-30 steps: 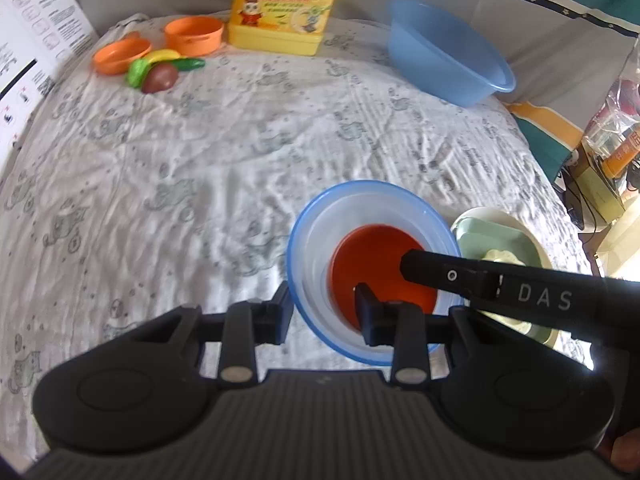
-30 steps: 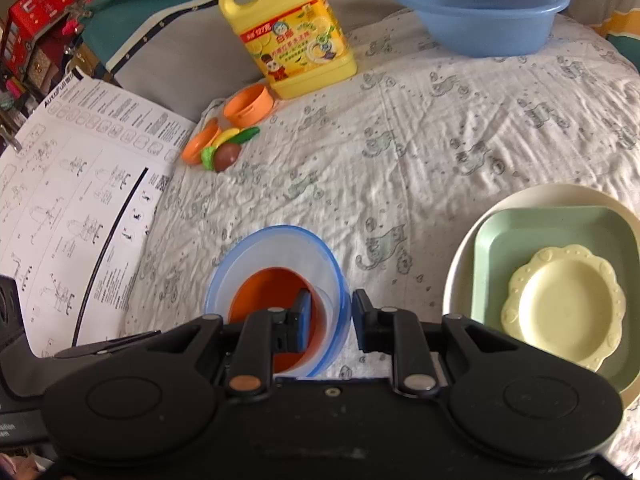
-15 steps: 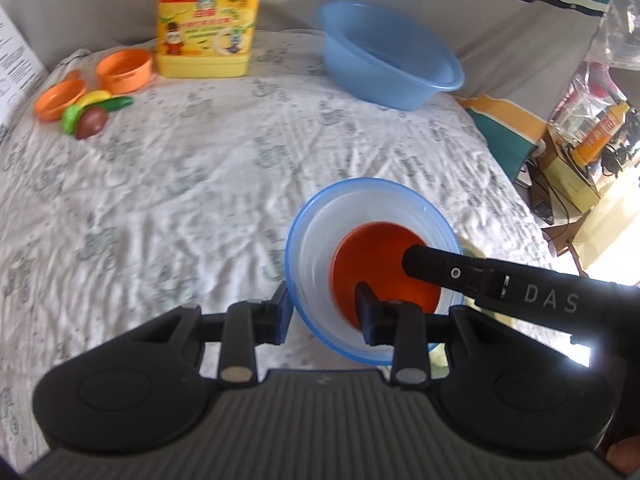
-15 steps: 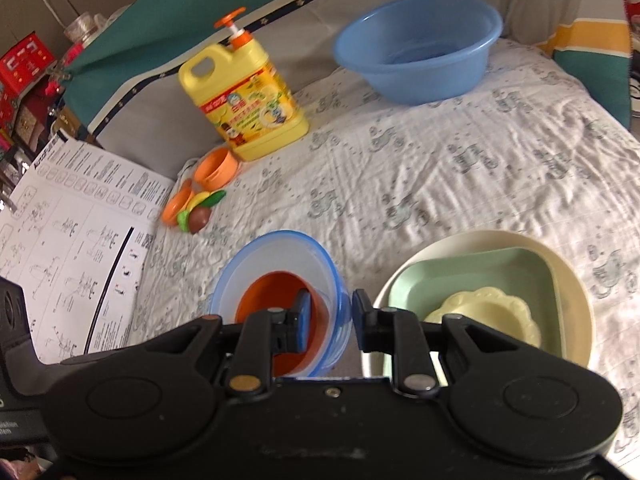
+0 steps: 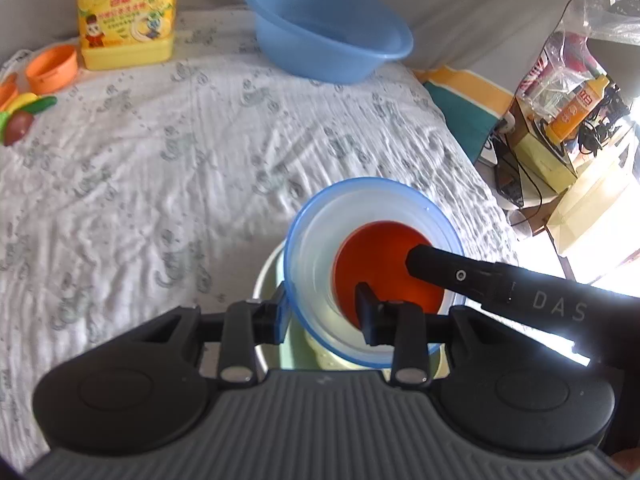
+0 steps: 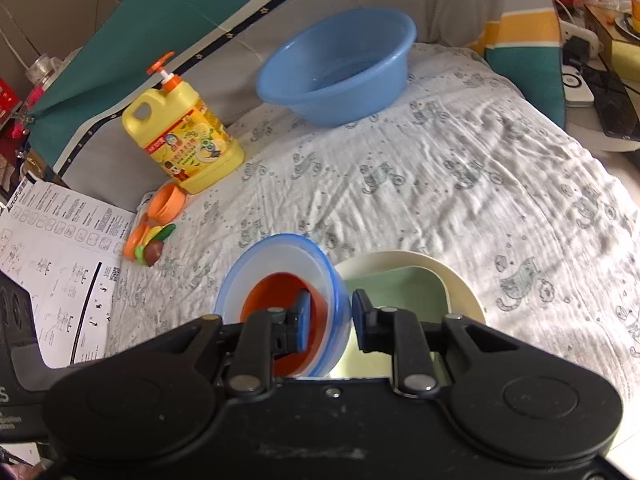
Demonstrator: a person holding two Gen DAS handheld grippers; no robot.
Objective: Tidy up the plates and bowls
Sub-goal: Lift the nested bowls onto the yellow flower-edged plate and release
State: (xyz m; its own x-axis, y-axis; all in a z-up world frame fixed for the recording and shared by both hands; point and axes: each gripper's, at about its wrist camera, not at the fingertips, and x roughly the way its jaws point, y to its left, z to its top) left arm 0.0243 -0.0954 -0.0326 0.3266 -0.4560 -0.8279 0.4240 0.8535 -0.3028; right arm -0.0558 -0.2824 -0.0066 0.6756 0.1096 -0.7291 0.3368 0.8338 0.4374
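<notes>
A clear bowl with a blue rim [image 5: 320, 240] holds an orange bowl [image 5: 384, 256] nested inside. My left gripper [image 5: 322, 312] is shut on its left wall. My right gripper [image 6: 330, 316] is shut on its right wall, one finger inside the orange bowl [image 6: 276, 296]. Both hold the bowls [image 6: 280, 264] in the air, over a stack of plates: a cream round plate [image 6: 452, 280] with a green square plate [image 6: 400, 292] in it. The plates show under the bowls in the left wrist view [image 5: 268, 280]. The small yellow plate is hidden.
A large blue basin [image 6: 340, 68] and a yellow detergent jug [image 6: 184, 136] stand at the back of the cloth-covered table [image 6: 440, 184]. Orange toy cups and toy food [image 6: 156, 232] lie at the left near a printed sheet [image 6: 52, 240]. The table's right edge drops to floor clutter [image 5: 560, 120].
Both grippers have carried the nested bowls to the right, from the cloth beside the plates to above the stacked plates. The grip on the bowls has not changed.
</notes>
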